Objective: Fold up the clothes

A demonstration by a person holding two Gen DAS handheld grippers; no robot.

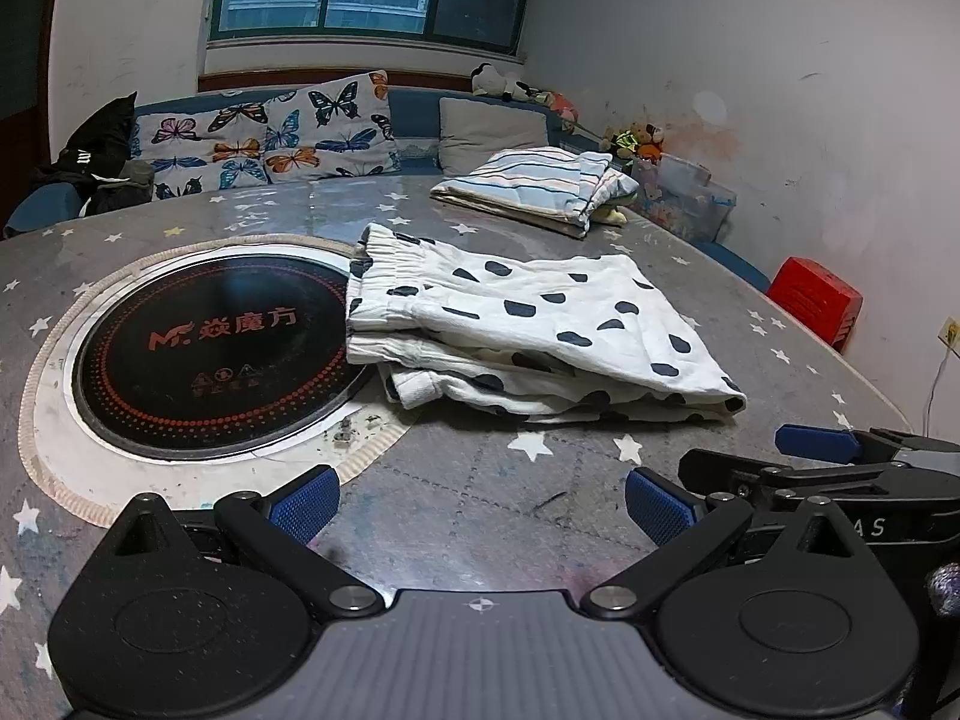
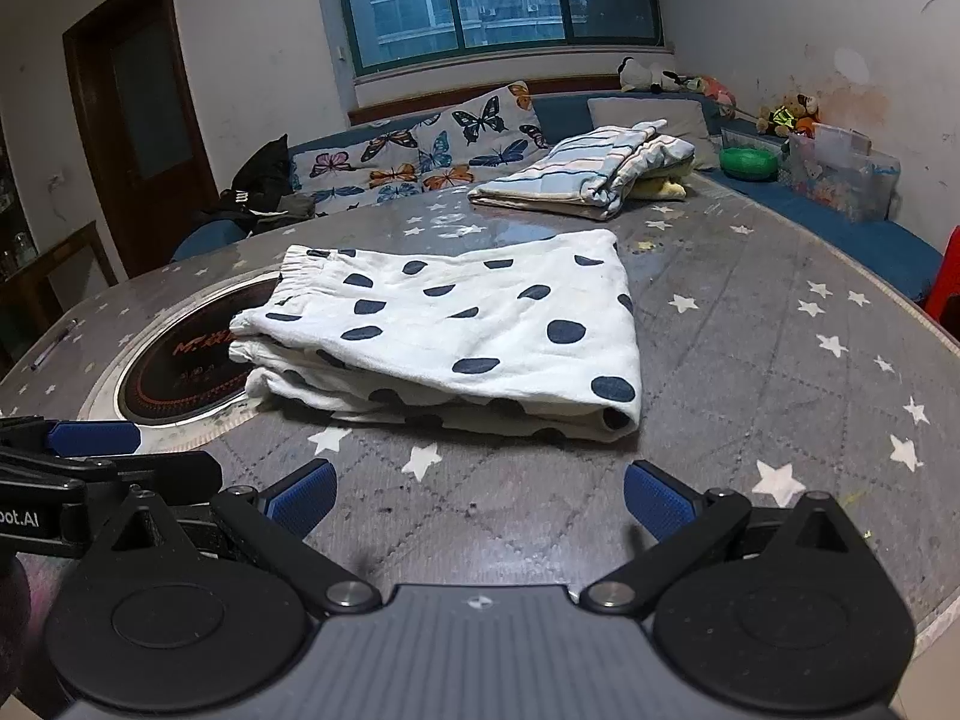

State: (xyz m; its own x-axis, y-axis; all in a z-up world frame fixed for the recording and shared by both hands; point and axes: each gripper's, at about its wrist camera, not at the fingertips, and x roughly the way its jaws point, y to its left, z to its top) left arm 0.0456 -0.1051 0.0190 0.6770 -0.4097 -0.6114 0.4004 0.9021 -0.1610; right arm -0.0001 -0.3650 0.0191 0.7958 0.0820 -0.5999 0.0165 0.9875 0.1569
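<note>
While both claws, left claw (image 1: 477, 507) and right claw (image 2: 480, 498), hover spread and empty, the folded spotted garment (image 2: 456, 330) lies just ahead on the bench (image 2: 780, 360); pinch its near corners evenly, I judge.

You have the white spotted garment (image 1: 528, 324) lying folded on the bench (image 1: 468, 510), layers stacked flat, its elastic waistband end overlapping the rim of the round black hob (image 1: 210, 354). Dark blue spots cover the top face; the folded edges face you. Further back lies the striped pale-blue garment (image 1: 540, 183), also folded, well apart from the spotted one.
</note>
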